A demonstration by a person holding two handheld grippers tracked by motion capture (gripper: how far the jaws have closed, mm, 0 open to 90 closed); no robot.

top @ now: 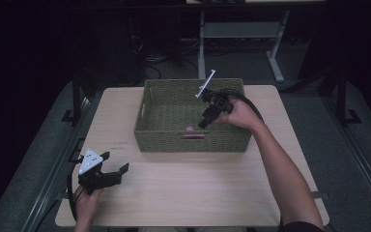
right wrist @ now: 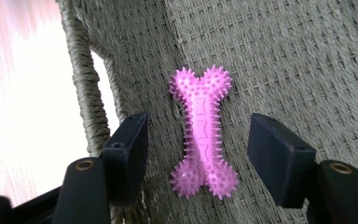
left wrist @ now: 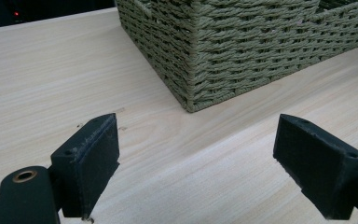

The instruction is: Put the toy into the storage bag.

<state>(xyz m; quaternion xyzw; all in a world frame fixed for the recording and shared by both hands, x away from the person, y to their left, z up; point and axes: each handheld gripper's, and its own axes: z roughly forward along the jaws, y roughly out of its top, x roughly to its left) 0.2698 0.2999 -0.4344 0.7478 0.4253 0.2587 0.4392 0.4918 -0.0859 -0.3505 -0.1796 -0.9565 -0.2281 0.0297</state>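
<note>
Pink spiked bone (right wrist: pixel 203 133) between parted fingers (right wrist: pixel 279 158)

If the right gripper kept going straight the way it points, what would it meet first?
Most likely the pink bone toy, lying on the basket floor between the open jaws of the right gripper; the pads look clear of it.

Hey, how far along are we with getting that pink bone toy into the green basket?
Done: the pink bone toy lies on the floor of the green basket. In hand: the right gripper hangs over it, jaws apart on either side, pads clear of it. Left: probably just lifting that gripper out. The left gripper waits open over the table.
</note>
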